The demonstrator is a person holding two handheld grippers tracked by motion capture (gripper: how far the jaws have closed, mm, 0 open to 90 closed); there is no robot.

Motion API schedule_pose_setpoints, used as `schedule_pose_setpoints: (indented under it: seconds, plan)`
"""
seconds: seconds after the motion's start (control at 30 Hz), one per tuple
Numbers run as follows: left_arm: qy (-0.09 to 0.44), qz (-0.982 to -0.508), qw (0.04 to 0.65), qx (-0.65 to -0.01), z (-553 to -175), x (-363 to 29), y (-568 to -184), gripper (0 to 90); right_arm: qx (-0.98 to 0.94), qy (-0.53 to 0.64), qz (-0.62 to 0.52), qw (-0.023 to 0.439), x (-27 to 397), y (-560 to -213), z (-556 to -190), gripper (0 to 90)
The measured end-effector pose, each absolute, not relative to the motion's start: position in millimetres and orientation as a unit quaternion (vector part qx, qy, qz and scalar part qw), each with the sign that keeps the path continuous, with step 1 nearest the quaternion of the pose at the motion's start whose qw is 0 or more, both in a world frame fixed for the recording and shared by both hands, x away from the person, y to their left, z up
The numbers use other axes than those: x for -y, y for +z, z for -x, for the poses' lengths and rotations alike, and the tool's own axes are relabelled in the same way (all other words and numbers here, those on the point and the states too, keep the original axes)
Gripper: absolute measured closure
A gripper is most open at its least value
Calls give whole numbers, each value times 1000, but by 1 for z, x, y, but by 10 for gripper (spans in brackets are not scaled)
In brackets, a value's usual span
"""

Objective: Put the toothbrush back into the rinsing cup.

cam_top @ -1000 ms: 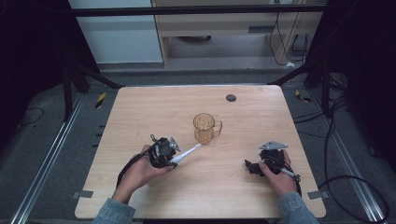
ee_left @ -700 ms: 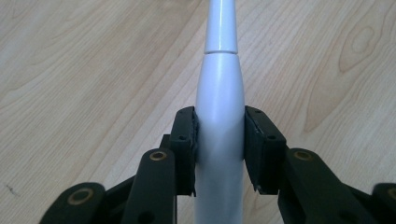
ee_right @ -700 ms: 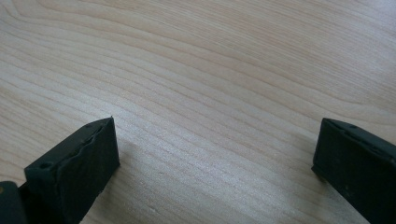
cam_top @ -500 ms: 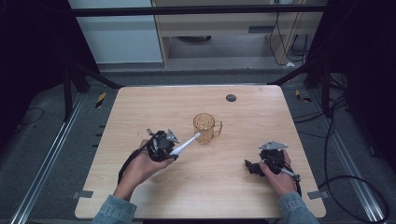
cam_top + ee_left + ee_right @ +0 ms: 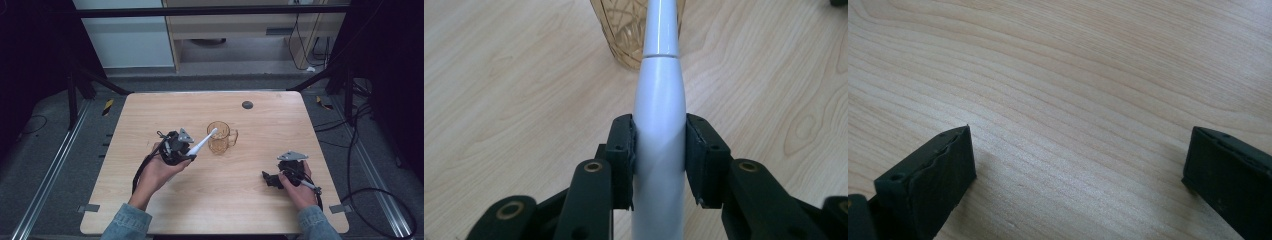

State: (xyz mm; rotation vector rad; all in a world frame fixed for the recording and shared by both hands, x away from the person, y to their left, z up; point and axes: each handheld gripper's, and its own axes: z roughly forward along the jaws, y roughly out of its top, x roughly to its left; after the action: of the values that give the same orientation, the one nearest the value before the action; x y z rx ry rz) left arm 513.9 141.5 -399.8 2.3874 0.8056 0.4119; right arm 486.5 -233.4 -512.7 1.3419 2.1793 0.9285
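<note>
Left tool (image 5: 192, 150): pinching a white toothbrush (image 5: 202, 142) by its thick handle; in the left gripper view both pads (image 5: 624, 150) press the handle's sides (image 5: 659, 150).
Toothbrush: slants up and away from the left tool, its thin end reaching the rim of the mug (image 5: 220, 137); whether the tip is inside the mug or just above it, I cannot tell.
Mug: amber glass, patterned wall, upright near the middle of the worktop (image 5: 260, 210), handle toward the person's right; seen just beyond the handle in the left gripper view (image 5: 621, 30).
Right tool (image 5: 270, 179): spread wide with nothing between the jaws, low over bare wood (image 5: 1073, 100), well apart from the mug.
Hands: left hand (image 5: 160, 172) and right hand (image 5: 295, 187) each grip their tool from below.
Far edge: a small dark disc (image 5: 247, 105) on the worktop.
</note>
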Motion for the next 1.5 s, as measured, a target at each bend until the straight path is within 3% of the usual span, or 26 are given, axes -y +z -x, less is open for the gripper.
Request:
schedule_pose_setpoints:
  seconds: [1.5]
  plan:
    - [192,-861,357,-306,-542,-116,-341,664,-784,333,-482,208,234,-513,-486,3]
